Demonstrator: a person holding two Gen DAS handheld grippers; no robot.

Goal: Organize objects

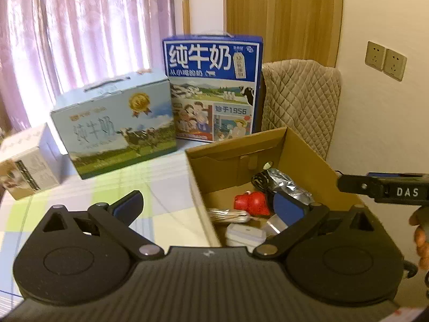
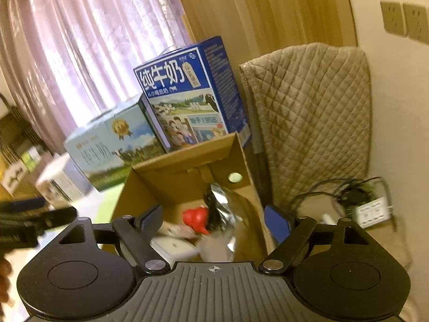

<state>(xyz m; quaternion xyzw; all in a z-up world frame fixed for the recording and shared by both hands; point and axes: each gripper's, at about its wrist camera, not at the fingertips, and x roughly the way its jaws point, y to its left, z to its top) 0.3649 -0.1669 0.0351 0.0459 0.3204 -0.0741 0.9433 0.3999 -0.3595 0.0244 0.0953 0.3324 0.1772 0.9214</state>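
Observation:
An open cardboard box (image 1: pixel 308 161) stands on a checked tablecloth (image 1: pixel 166 187). Inside lie a red toy (image 1: pixel 252 204), a crumpled silver foil bag (image 1: pixel 287 185), a white case (image 1: pixel 245 234) and a beige bundle (image 1: pixel 228 214). My left gripper (image 1: pixel 209 208) is open and empty, straddling the box's left wall, with the right finger inside. My right gripper (image 2: pixel 214 220) is open and empty above the same box (image 2: pixel 174 185), over the red toy (image 2: pixel 195 217), foil bag (image 2: pixel 228 214) and white case (image 2: pixel 174 247). Its black body (image 1: pixel 383 187) shows in the left wrist view.
Behind the box stand a pale blue milk carton (image 1: pixel 112 126) and a tall dark blue milk carton (image 1: pixel 211 88). A small white carton (image 1: pixel 26 163) sits far left. A quilted chair cover (image 1: pixel 300 102) rises right of the box, with a power strip and cables (image 2: pixel 372 212) beside it.

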